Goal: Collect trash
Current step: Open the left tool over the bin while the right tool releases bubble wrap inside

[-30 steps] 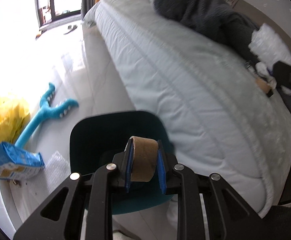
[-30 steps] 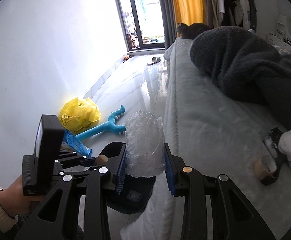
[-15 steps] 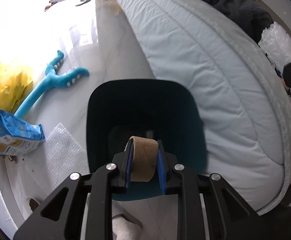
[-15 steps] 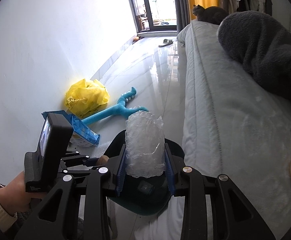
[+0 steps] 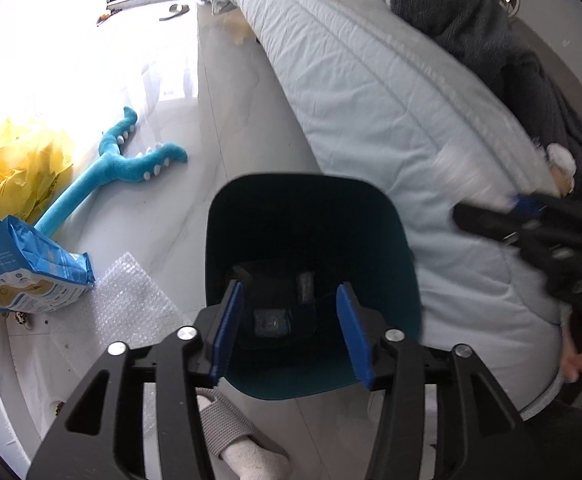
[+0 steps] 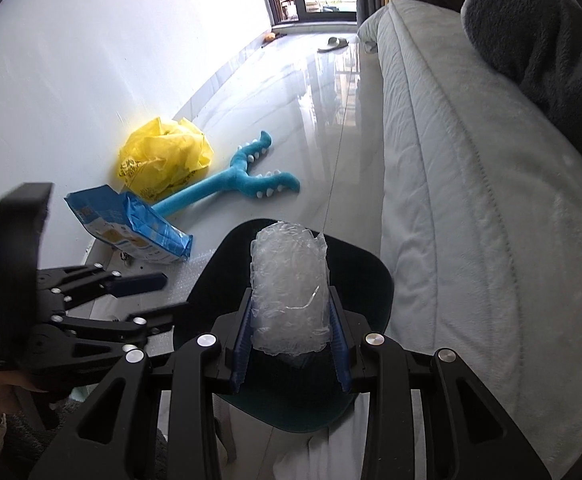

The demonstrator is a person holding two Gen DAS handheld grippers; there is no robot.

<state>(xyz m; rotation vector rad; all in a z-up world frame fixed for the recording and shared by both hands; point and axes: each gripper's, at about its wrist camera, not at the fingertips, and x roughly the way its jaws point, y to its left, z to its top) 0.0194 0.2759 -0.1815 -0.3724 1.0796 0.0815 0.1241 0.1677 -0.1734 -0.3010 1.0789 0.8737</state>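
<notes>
Left claw empty over the bin, right claw gripping bubble wrap

The left claw (image 5: pixel 291 330) hangs wide open with nothing between its blue pads, right above the dark teal bin (image 5: pixel 311 216) on the floor beside the bed (image 5: pixel 371 80); a couple of small bits lie at the bin's bottom. The right claw (image 6: pixel 291 344) is squeezed onto a wad of bubble wrap (image 6: pixel 289 284), also over the bin (image 6: pixel 363 280). On the floor to the left there's a flat bubble sheet (image 5: pixel 131 300) just beside the bin, a blue bag (image 5: pixel 23 272), a yellow bag (image 5: pixel 15 168) by the wall and a blue plush toy (image 5: pixel 111 164) farther out.
</notes>
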